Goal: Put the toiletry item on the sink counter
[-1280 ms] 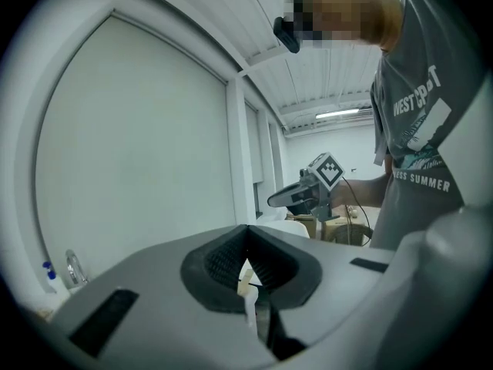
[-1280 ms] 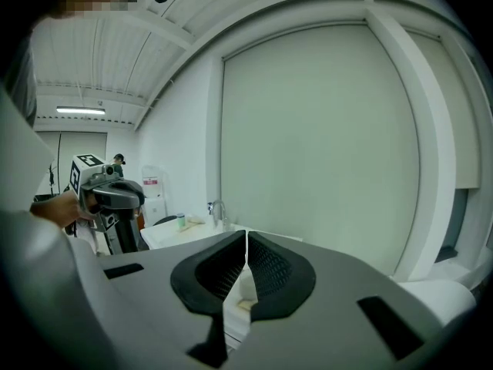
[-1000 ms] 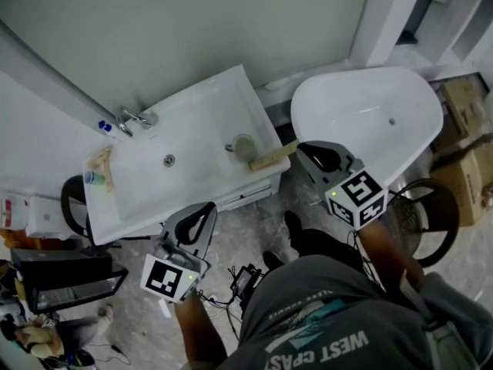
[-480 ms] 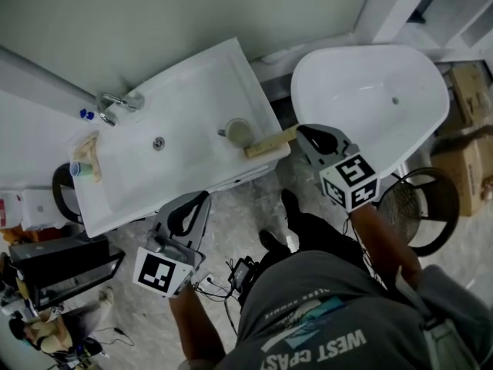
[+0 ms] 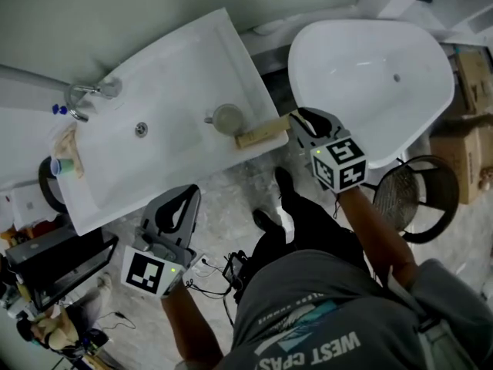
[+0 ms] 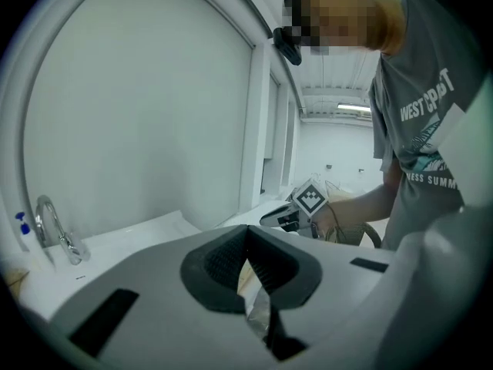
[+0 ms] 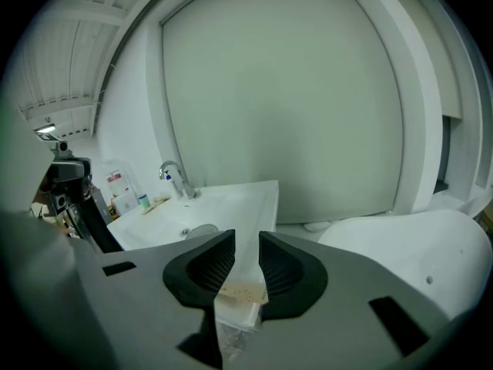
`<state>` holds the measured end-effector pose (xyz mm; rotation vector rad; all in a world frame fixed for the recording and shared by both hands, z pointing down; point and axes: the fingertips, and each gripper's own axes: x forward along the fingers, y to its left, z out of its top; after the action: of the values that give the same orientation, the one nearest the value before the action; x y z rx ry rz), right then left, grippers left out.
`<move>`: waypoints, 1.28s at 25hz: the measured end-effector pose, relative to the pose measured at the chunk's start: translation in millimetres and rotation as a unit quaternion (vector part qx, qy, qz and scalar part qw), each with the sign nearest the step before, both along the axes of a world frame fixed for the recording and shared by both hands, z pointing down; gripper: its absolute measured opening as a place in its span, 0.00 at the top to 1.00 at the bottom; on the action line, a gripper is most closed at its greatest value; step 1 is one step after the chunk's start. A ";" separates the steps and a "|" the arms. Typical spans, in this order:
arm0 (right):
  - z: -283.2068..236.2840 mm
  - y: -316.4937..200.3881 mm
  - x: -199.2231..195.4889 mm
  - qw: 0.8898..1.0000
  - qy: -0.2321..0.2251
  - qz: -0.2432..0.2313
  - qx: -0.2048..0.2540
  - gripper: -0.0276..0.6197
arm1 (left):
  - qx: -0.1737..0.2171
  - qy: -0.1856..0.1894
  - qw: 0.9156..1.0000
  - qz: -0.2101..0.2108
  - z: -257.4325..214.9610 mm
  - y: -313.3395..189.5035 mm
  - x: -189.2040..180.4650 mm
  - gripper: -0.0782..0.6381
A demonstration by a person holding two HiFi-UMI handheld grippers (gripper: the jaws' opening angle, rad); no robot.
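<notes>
Right, the right gripper (image 5: 296, 124) is at the near right corner of the white ceramic sink counter (image 5: 177, 164), and its jaws have just been opening. They stand parted, with the tan, clear-wrapped toiletry packet (image 5: 260, 132) lying loose between them and no longer pinched. The packet rests along the counter's right rim, and its right end looks to poke out past the edge towards the gripper. That's the worry: in the right gripper view the crinkly wrap (image 7: 240, 295) sits deep between the jaws, so a hasty pull back could snag it and drag the packet off onto the mottled stone floor (image 5: 231, 206). A sideways nudge could do the same, since there's little rim to spare. Just left of the packet is a round grey dish (image 5: 227, 119), so pushing further in risks a bump there. The chrome tap (image 5: 81, 99) at the far left is well clear, and the white oval bathtub (image 5: 362, 60) crowds in on the right. The left gripper (image 5: 189, 194) hangs low over the floor, near the counter's front, with its jaws pressed together on nothing.
</notes>
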<state>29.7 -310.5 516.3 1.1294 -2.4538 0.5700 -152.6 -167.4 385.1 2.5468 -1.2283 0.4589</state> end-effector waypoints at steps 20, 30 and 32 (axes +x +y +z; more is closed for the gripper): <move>96.7 -24.2 21.2 0.996 0.018 0.048 -0.075 0.60 | -0.060 0.011 0.998 0.010 65.9 -35.4 9.3 0.89; 122.2 -22.1 26.2 0.990 -0.018 0.061 -0.125 0.63 | -0.069 0.011 0.998 -0.005 73.2 -32.9 12.4 0.89; 123.1 -21.6 27.4 0.990 -0.017 0.067 -0.124 0.85 | -0.069 0.011 0.997 -0.008 74.7 -31.4 10.5 0.89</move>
<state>57.0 -332.1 639.3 1.1948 -2.2681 0.9147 -142.1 -198.8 459.8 2.4179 -1.1656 0.4929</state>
